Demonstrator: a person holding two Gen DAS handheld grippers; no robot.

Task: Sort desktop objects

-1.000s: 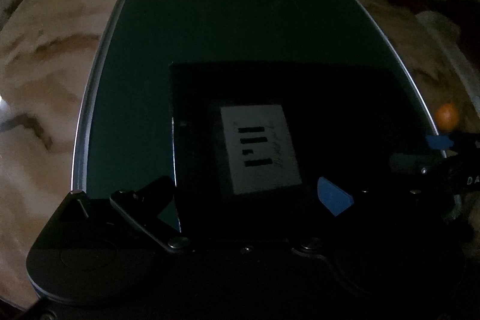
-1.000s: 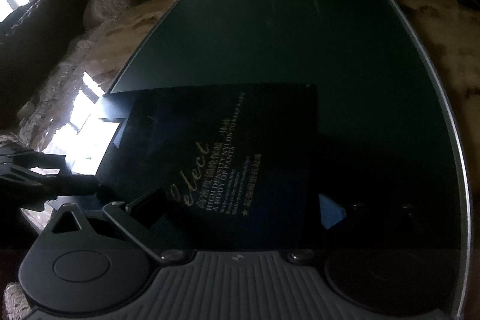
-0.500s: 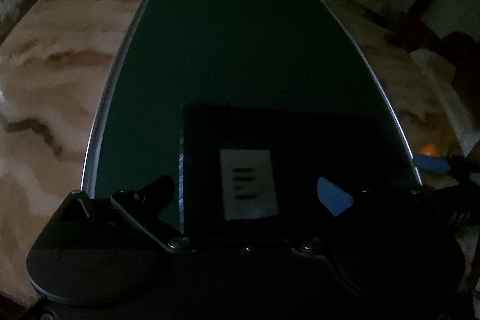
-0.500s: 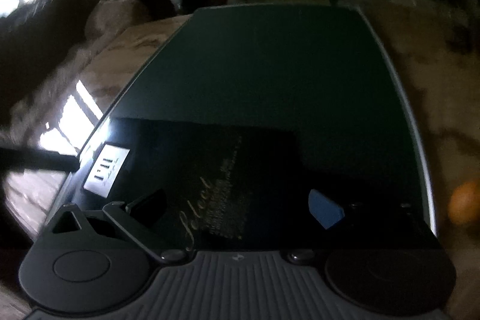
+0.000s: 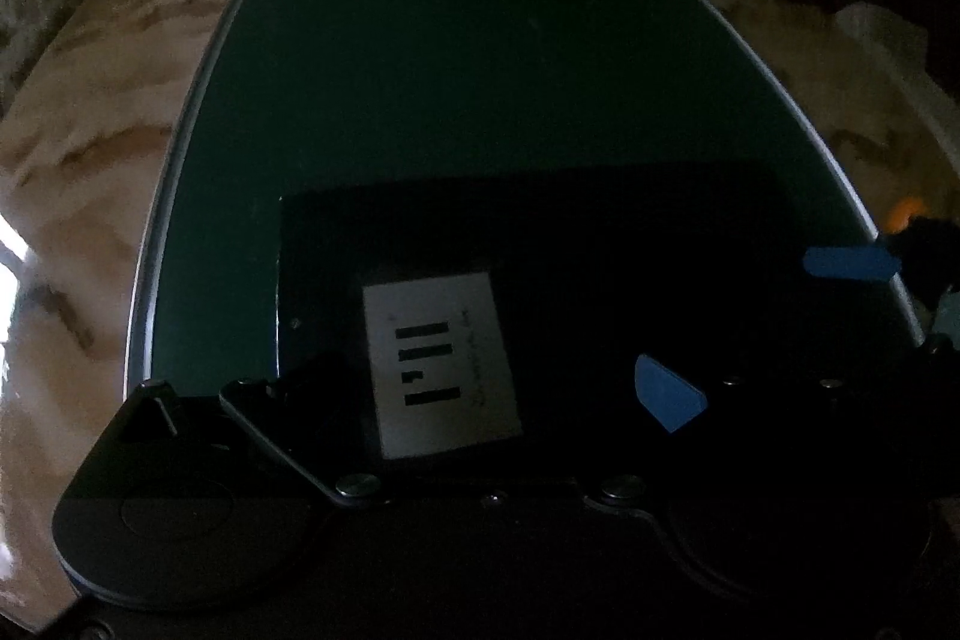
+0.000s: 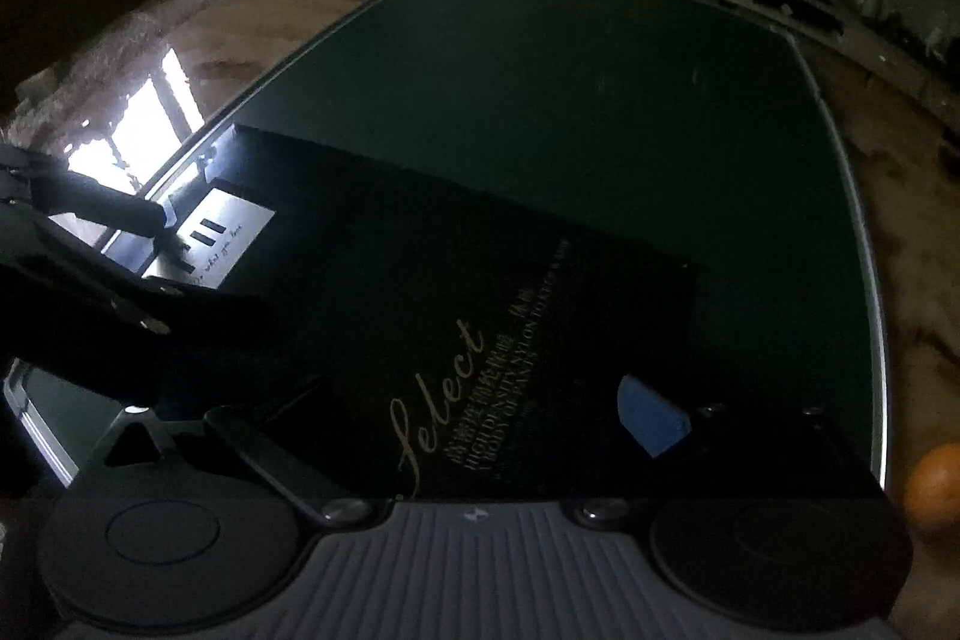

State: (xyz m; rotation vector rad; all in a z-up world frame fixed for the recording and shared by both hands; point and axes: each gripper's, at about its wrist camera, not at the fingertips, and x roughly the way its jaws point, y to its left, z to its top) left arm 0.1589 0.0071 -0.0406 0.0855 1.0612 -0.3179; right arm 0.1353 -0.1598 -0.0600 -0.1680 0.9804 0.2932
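Fingers of the left gripper (image 5: 498,388) stand wide apart over the near end of a flat black package (image 5: 600,244), one on either side of its white label (image 5: 441,361); whether they touch it I cannot tell. The right gripper (image 6: 468,406) is likewise spread wide over the package's other end (image 6: 456,280), grasping nothing visible. That package lies flat on the near part of a dark green mat (image 6: 570,88), reaching the mat's silver edge on the label side. Gold lettering reads "Select" (image 6: 435,400), with smaller lines below too dim to make out; the label carries black bars and faint handwriting. Beyond the package the mat runs bare to its far end. Marbled tabletop (image 5: 96,112) borders both long sides, and an orange (image 6: 936,487) sits just off the mat's right rim.
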